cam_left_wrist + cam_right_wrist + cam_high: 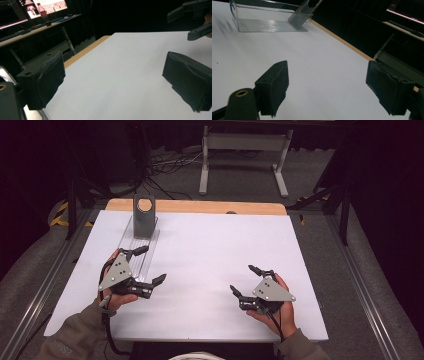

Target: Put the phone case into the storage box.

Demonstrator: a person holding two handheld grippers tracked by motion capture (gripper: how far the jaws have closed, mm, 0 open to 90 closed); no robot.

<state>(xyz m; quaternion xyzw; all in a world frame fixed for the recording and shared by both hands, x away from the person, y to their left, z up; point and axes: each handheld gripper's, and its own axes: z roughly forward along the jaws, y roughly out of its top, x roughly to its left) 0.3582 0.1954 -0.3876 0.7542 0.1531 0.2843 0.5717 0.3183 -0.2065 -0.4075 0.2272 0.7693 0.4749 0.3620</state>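
Note:
A clear plastic tray (141,245) lies on the white tabletop (210,250) at the back left. A grey metal plate with a round hole (144,216) stands upright at its far end. My left gripper (153,264) hovers just beside the tray's near end, jaws wide apart and empty. My right gripper (241,279) rests over the front right of the table, also open with nothing between its pads. In the right gripper view the tray (269,23) and the grey plate (303,13) lie far beyond my right gripper (329,87). In the left gripper view my left gripper (115,82) faces bare tabletop.
A wooden strip (200,206) edges the table's far side. Behind it a white metal stand (245,157) and loose cables (160,180) sit on the floor. A desk with a screen and a bottle (43,11) stands off to the side. Aluminium rails (360,285) flank the table.

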